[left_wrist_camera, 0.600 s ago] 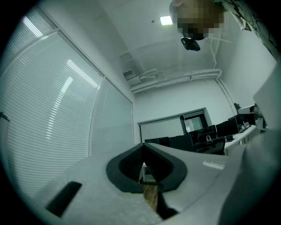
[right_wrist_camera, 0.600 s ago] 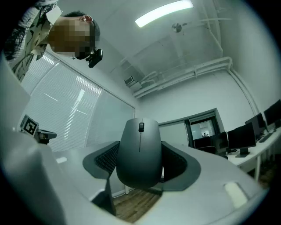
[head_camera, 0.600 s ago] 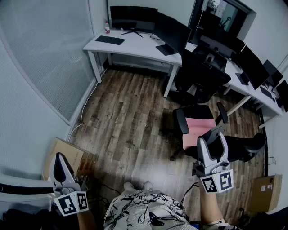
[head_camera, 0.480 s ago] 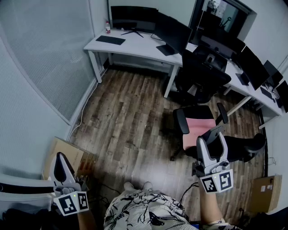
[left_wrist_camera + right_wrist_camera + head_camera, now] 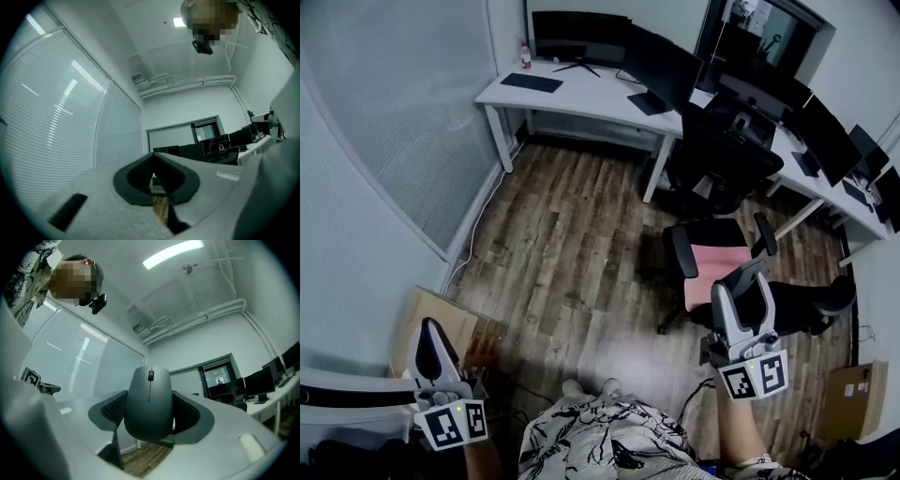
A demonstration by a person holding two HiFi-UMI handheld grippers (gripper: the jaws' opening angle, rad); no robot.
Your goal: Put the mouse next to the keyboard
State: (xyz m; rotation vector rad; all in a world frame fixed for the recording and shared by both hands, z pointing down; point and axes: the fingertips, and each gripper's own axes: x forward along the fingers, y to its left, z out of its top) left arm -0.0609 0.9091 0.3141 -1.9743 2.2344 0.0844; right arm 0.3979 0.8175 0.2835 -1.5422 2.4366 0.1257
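A dark grey mouse (image 5: 150, 401) with a scroll wheel fills the middle of the right gripper view, and my right gripper (image 5: 151, 420) is shut on its sides. In the head view that gripper (image 5: 742, 289) hangs low on the right, above a swivel chair. My left gripper (image 5: 432, 339) is low at the left; in the left gripper view (image 5: 155, 177) its ribbed pads meet with nothing between them. A black keyboard (image 5: 530, 82) lies on the white desk (image 5: 581, 98) far across the room, in front of a monitor (image 5: 578, 38).
Wooden floor lies between me and the desk. A black chair with a pink seat (image 5: 715, 262) stands just ahead of the right gripper. More chairs and monitors (image 5: 825, 141) line a long desk at the right. Cardboard boxes (image 5: 441, 323) sit by the left wall.
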